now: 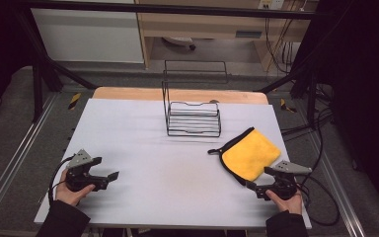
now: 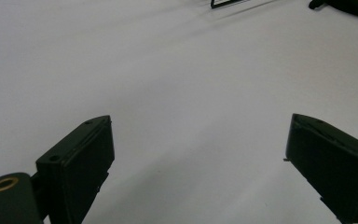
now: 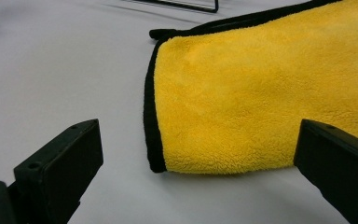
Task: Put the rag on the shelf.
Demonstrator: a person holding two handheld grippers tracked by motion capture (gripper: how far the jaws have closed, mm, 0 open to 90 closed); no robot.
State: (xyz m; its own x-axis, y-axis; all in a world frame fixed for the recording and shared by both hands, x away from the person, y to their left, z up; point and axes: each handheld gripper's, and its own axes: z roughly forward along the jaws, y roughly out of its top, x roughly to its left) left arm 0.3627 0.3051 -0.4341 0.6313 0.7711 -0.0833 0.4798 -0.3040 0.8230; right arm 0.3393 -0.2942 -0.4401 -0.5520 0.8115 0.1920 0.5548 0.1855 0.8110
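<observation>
Grasping the folded yellow microfibre cloth with black trim [image 3: 261,98], which lies just ahead of the wide-open, empty right gripper [image 3: 198,172], probably goes best by pinching its near black-edged corner low against the white table [image 1: 143,148], while the left gripper [image 2: 200,163] waits wide and empty.

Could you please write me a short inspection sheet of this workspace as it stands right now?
Surface: white table, flat, with a faint smudge near its middle.
Job's things: folded yellow cloth with black edging, lying flat at the right; black wire rack upright at the far middle.
Clutter: nothing seen.
Grippers: left hand-held gripper open over bare table; right hand-held gripper open, just short of the cloth's near edge.
Cables: one trails from each gripper; more hang at the far right.
Surroundings: black frame, grey floor, wooden furniture behind.
</observation>
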